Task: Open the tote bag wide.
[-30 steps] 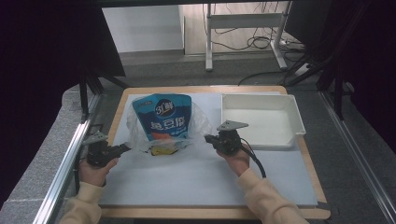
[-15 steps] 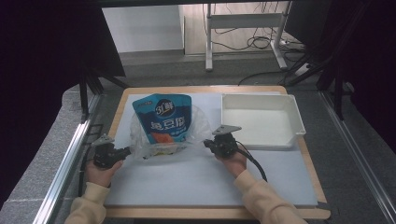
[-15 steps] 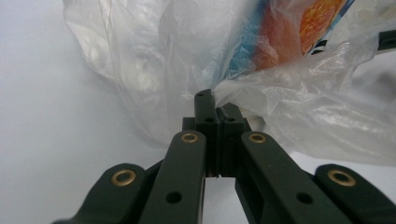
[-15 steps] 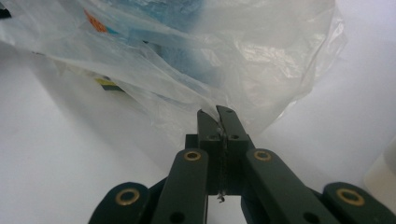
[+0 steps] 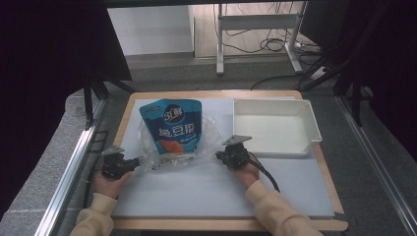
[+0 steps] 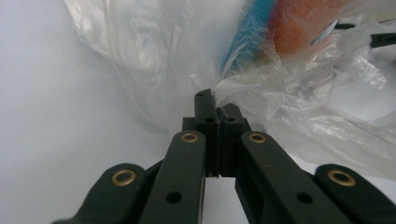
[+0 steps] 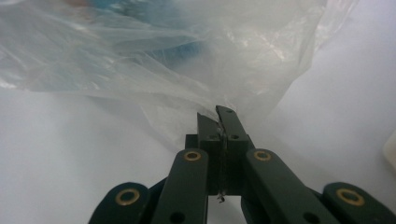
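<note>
The left gripper (image 5: 129, 163) pinches the left edge of the clear plastic bag (image 5: 162, 157), jaws clamped on the film. Between both grippers the bag lies on the white mat (image 5: 206, 191), holding a blue snack pouch (image 5: 171, 127). The right gripper (image 5: 222, 156) pinches the bag's right edge.

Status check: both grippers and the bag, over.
Left gripper and right gripper shut on clear plastic bag. Blue pouch inside. White tray beside, apart.
</note>
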A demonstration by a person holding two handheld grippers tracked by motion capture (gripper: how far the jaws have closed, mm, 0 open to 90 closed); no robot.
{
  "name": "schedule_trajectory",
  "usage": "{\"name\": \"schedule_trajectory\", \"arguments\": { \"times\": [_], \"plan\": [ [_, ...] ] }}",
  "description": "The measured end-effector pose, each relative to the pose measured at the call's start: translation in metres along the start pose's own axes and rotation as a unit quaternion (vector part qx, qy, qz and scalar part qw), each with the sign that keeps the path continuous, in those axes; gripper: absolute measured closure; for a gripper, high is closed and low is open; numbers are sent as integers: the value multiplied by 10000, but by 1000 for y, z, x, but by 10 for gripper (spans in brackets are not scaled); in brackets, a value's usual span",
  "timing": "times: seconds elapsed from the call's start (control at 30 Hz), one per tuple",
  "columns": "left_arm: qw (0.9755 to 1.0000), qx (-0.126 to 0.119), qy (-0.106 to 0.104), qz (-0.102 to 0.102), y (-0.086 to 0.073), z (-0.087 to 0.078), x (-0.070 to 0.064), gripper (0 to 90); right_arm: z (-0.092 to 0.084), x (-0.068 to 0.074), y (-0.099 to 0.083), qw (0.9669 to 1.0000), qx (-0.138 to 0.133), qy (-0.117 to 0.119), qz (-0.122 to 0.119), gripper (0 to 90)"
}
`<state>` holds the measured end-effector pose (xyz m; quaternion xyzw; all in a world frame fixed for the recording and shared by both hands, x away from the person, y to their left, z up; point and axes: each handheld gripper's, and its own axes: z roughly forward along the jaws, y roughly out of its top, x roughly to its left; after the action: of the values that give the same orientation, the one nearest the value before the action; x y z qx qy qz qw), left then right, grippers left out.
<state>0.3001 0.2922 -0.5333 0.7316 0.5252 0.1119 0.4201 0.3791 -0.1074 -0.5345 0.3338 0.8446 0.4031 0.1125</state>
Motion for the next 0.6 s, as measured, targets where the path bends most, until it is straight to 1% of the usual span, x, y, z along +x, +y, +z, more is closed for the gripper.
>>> {"name": "schedule_trajectory", "arguments": {
  "times": [0.17,0.27,0.33,0.47,0.53,0.6],
  "plan": [
    [9999,123,7,36,-1,6,-2,897,1,1,-1,10000,60,-50,-17,888],
    [9999,135,-16,-10,-4,7,-1,898,1,1,-3,9999,80,-62,-7,888],
    [9998,181,37,9,-6,8,0,898,1,1,-3,9999,82,-77,-20,888],
    [9997,240,70,-20,-10,10,1,898,1,2,-3,9999,75,-105,-75,888],
    [9995,314,64,16,-12,14,1,897,1,2,-3,9999,73,-119,-98,888],
    [9995,304,44,34,-13,16,1,897,1,3,-3,9998,63,-127,-109,888]
  ]
}}
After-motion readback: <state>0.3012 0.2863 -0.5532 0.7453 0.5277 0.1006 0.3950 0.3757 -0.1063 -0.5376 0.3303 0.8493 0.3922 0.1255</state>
